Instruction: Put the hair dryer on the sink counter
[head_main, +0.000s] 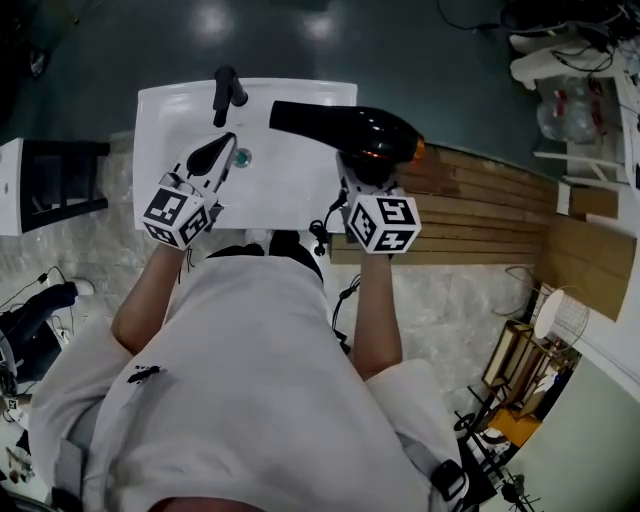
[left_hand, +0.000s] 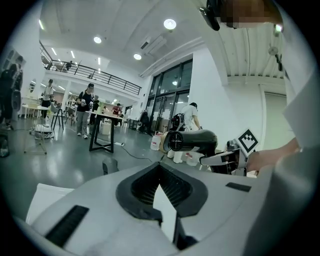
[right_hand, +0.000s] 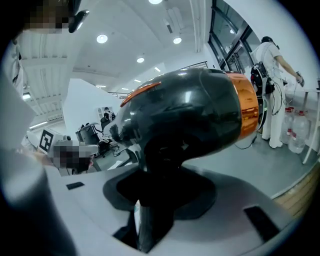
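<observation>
The black hair dryer (head_main: 350, 128) with an orange rear ring hangs over the right part of the white sink (head_main: 290, 195), its nozzle pointing left. My right gripper (head_main: 362, 172) is shut on its handle from below. In the right gripper view the dryer body (right_hand: 190, 115) fills the middle, and the handle runs down between the jaws of my right gripper (right_hand: 160, 197). My left gripper (head_main: 222, 148) hovers over the basin beside the drain (head_main: 242, 157), shut and holding nothing. The left gripper view shows the left gripper (left_hand: 161, 186) and, beyond it, the hair dryer (left_hand: 192, 141).
A black faucet (head_main: 227, 92) stands at the sink's back edge. A wooden slatted surface (head_main: 480, 205) adjoins the sink on the right. The dryer's black cord (head_main: 325, 228) hangs at the sink's front. A dark shelf (head_main: 55, 185) is at the left.
</observation>
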